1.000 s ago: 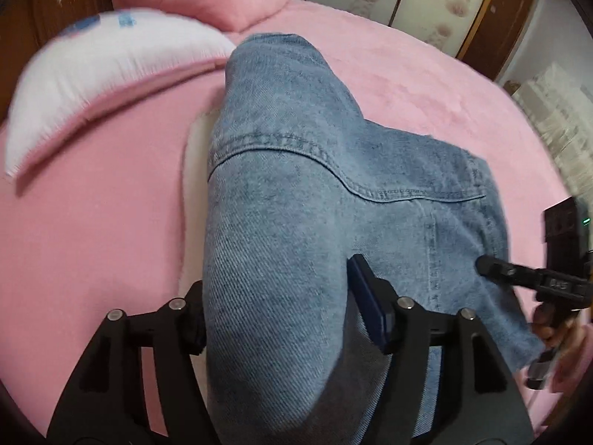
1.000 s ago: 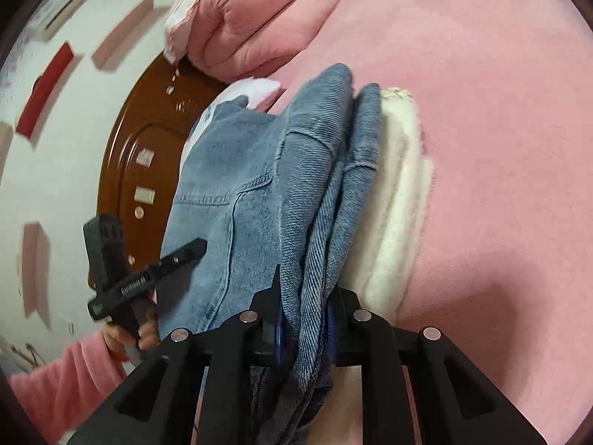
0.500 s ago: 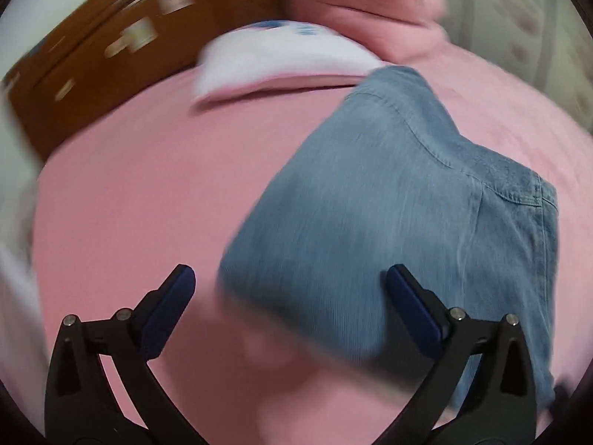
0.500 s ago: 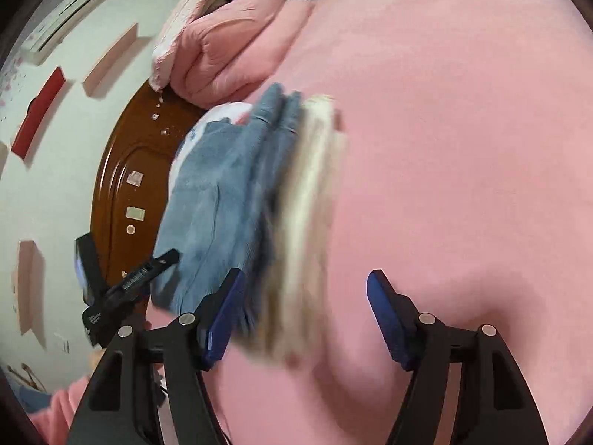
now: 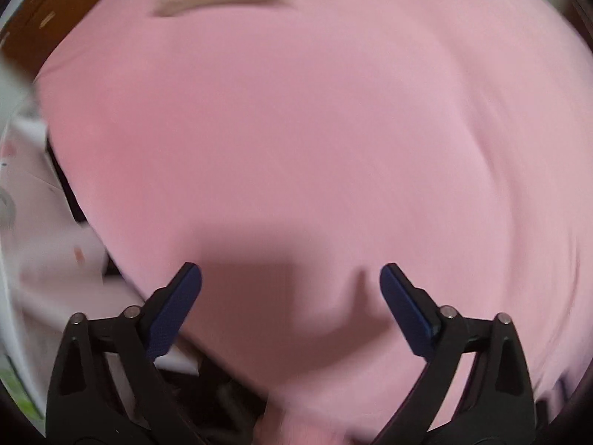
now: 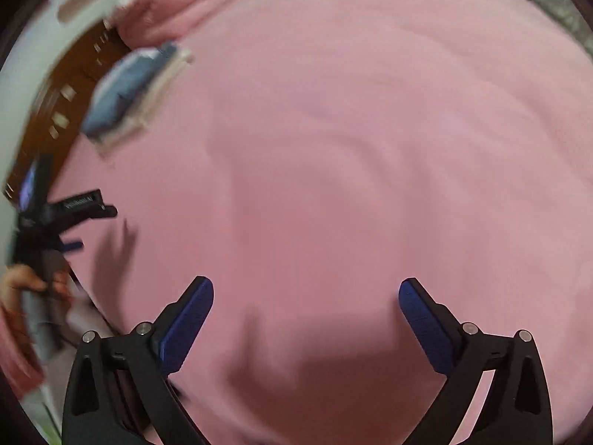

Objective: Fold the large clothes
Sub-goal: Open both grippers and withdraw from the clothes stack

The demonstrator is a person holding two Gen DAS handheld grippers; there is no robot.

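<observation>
Left wrist view is smeared by motion blur: the left hand-held gripper (image 5: 291, 282) stands spread wide, its jaws having just closed a little, with nothing between them, above the pink bed cover (image 5: 315, 129). Brown wood (image 5: 44, 11) at 10 o'clock and pale shapes at 8 o'clock are too blurred to identify. No garment shows here. From the right wrist, the right hand-held gripper (image 6: 305, 296) is also spread, its jaws having just been opening, and holds nothing. The folded denim garment (image 6: 128, 85) lies far off at 10 o'clock near the headboard (image 6: 70, 81), blurred, over a pale layer. At 9 o'clock the left hand-held gripper and a hand (image 6: 26, 285) are cut off by the frame edge.
</observation>
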